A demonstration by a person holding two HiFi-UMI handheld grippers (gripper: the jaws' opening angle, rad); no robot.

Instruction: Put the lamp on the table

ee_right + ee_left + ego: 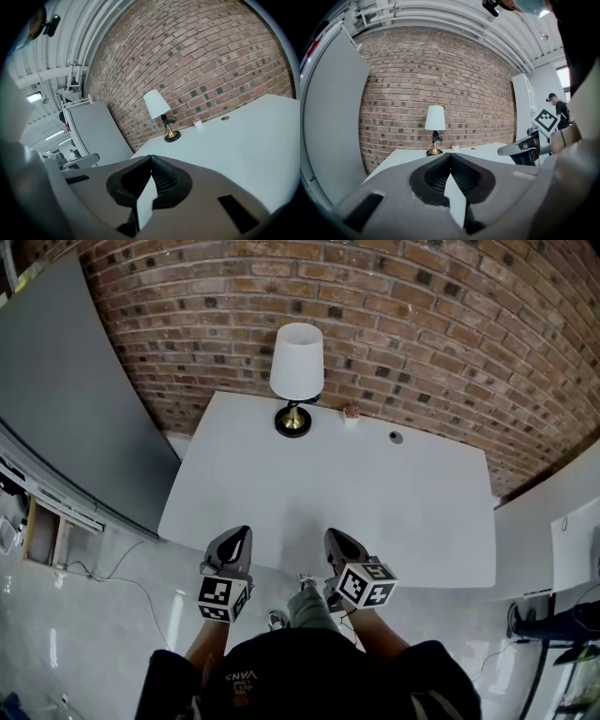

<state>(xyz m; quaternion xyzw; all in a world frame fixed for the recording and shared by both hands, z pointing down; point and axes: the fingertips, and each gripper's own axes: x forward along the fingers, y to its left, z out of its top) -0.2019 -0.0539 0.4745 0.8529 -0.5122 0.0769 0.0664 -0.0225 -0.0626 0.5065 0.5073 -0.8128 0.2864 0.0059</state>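
Observation:
A lamp (297,371) with a white shade and a brass base stands upright at the back edge of the white table (394,512), close to the brick wall. It also shows far ahead as the lamp (435,126) in the left gripper view and the lamp (161,112) in the right gripper view. My left gripper (242,534) and right gripper (333,536) hover side by side over the table's front edge, far from the lamp. Both jaw pairs, left gripper (450,154) and right gripper (151,158), are shut with nothing between them.
A tiny pot with a pink plant (352,412) sits right of the lamp, and a round cable hole (396,437) lies beyond it. A large grey panel (66,399) leans at the left. A white cabinet (562,531) flanks the table's right side.

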